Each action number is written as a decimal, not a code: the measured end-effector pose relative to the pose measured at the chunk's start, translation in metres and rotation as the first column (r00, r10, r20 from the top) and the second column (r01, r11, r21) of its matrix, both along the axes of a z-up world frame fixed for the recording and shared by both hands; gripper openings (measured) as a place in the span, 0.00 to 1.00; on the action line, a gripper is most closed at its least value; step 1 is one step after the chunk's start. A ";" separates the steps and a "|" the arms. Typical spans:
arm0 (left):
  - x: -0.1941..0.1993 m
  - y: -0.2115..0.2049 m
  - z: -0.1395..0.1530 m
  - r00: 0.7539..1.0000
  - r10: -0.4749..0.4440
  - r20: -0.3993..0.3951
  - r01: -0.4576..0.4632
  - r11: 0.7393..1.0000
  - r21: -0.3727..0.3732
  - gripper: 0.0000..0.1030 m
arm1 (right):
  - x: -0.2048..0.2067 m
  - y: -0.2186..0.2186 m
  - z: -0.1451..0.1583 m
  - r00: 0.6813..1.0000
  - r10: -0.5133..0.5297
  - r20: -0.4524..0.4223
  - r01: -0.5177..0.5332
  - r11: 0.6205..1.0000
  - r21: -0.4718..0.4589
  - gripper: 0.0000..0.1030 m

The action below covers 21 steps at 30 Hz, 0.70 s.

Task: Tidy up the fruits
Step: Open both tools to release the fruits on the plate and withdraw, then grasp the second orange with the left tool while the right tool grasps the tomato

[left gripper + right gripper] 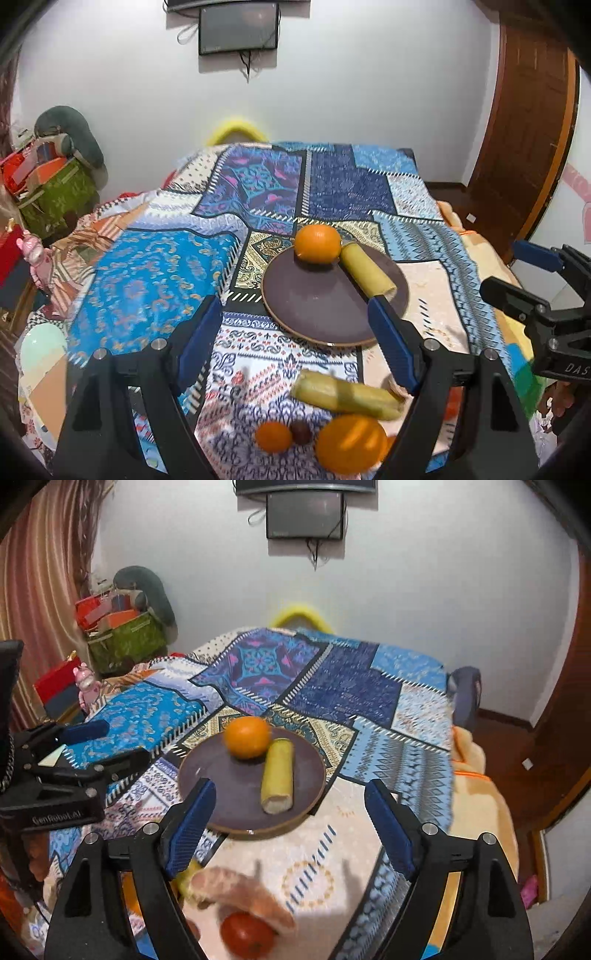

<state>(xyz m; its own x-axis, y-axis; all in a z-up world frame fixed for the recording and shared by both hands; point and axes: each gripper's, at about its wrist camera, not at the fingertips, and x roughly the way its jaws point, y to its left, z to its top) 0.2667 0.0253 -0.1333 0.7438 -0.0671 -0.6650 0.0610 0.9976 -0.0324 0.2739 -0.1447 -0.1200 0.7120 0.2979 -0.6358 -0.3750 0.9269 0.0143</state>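
An orange [317,243] and a banana [367,271] are seen on the plate [295,299], other fruit, somewhat blurred, nearer than it, while both the left gripper [295,332] and right gripper [291,812] are held open, empty.

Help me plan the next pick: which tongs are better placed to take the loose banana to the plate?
Left, probably. The left tongs are open with the loose banana between their fingers, plate just beyond. The right tongs only glimpse it at their left finger.

Left gripper [295,332] wide open over patchwork cloth [155,273]; plate [317,299] holds orange [317,243] touching banana piece [367,271]; loose banana [343,395], two oranges near.
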 end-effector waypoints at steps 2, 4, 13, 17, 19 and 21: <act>-0.013 0.000 0.007 1.000 0.001 0.017 -0.001 1.000 0.006 0.79 | -0.013 -0.002 0.004 1.000 0.001 0.007 -0.001 1.000 0.010 0.79; -0.028 -0.001 0.013 0.999 0.000 0.032 -0.001 1.000 0.015 0.80 | -0.023 -0.002 0.006 1.000 0.000 0.014 0.000 1.000 0.012 0.79; -0.080 -0.001 0.020 0.999 0.005 0.046 -0.006 1.000 0.022 0.86 | -0.063 -0.006 0.002 1.000 -0.015 0.003 0.015 1.000 0.010 0.80; -0.095 -0.003 0.009 1.000 -0.001 0.013 0.000 1.000 0.020 0.86 | -0.077 -0.005 -0.008 1.000 -0.024 -0.015 0.024 1.000 -0.007 0.80; -0.099 -0.005 0.002 1.000 -0.006 -0.005 0.006 1.000 0.020 0.86 | -0.082 -0.006 -0.014 0.999 -0.028 -0.031 0.027 1.000 -0.006 0.80; -0.102 -0.008 -0.006 1.000 -0.011 -0.021 0.012 1.000 0.021 0.86 | -0.086 -0.006 -0.020 0.998 -0.035 -0.045 0.034 0.999 -0.010 0.80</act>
<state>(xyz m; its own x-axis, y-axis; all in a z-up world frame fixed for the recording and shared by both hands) 0.1649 0.0174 -0.1390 0.7287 -0.0616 -0.6821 0.0721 0.9973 -0.0131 0.1877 -0.1511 -0.1398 0.6921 0.2674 -0.6705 -0.3418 0.9395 0.0218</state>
